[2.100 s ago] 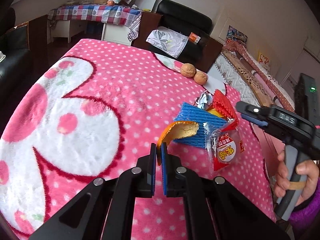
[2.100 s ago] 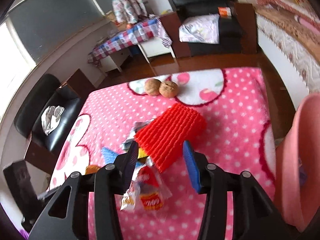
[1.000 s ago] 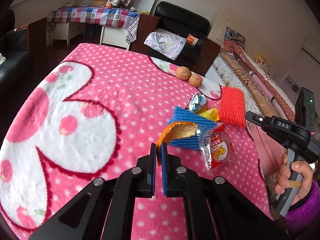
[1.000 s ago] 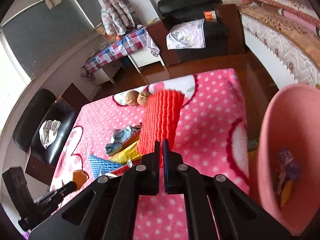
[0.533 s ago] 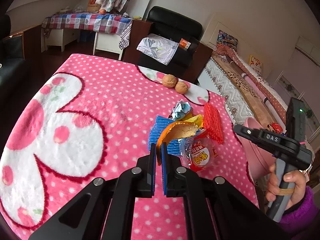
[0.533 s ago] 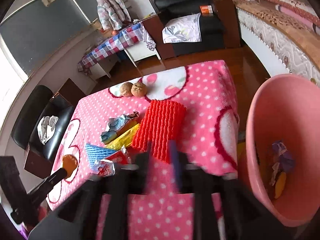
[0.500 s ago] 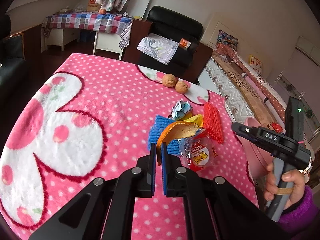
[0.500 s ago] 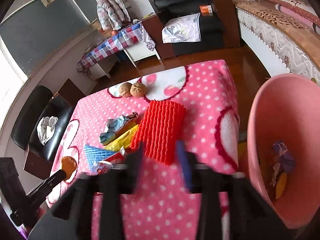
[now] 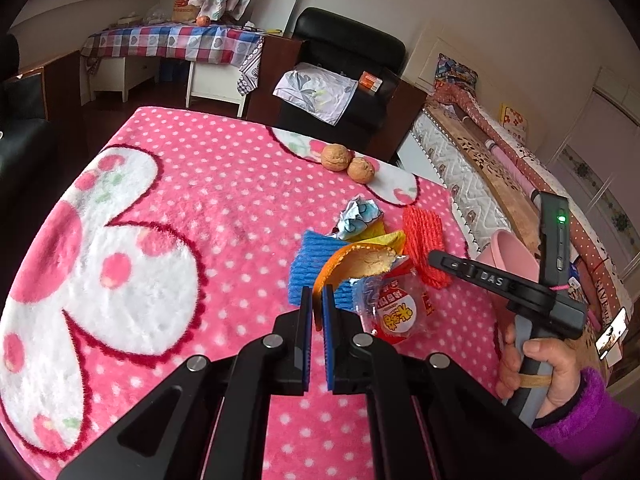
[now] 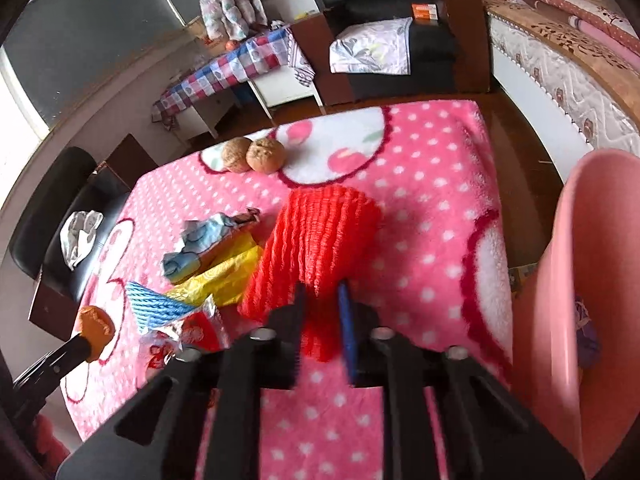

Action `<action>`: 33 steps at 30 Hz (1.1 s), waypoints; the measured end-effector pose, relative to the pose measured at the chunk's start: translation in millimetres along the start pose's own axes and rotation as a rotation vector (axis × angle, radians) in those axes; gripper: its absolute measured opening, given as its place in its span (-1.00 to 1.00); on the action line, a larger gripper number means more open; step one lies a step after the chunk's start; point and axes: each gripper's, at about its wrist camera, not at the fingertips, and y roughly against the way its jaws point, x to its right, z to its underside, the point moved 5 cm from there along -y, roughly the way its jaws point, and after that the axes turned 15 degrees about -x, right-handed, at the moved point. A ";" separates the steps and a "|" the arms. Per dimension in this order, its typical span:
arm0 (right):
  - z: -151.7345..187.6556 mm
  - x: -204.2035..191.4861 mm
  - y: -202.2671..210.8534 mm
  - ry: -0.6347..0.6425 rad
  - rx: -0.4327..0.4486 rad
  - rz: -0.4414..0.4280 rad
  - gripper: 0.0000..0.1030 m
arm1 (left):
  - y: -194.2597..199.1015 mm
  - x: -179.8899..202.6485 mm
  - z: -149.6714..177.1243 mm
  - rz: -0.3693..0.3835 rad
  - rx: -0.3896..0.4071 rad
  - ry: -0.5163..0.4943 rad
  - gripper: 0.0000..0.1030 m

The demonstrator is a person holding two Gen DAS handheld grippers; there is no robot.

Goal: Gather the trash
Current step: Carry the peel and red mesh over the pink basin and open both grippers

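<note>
Left tool (image 9: 316, 312): jaws clamped on an orange peel (image 9: 360, 261), which sticks up at centre frame above the trash pile.

Right tool (image 10: 322, 320): jaws closing, with the near end of a red foam net (image 10: 320, 240) between them; whether the pads press it yet cannot be told (blurred). In the left view a hand (image 9: 532, 368) in a purple sleeve (image 9: 588, 420) grips its handle at lower right.

Desk (image 9: 180, 200), under a pink dotted blanket, carries:
- blue foam net (image 9: 310, 264), just left of the peel
- yellow wrapper (image 10: 224, 272), touching the red net's left edge
- crumpled blue-and-silver wrapper (image 10: 200, 240), beyond the yellow one
- clear snack packet with red label (image 9: 394, 308), lower centre
- 2 walnuts (image 10: 254, 155), touching each other, near the far edge

Pink bin (image 10: 580, 280): right edge of the right view, beside the desk, with scraps inside.
</note>
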 end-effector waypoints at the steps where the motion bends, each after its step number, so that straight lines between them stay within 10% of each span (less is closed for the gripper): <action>1: 1.8 -0.4 5.3 0.005 0.017 -0.004 -0.77 | 0.3 1.0 -0.5 0.001 0.000 -0.002 -0.92; 33: 83.4 147.2 155.5 -0.206 0.262 0.240 -0.77 | -57.4 247.3 -19.2 0.171 -0.110 -0.424 -0.92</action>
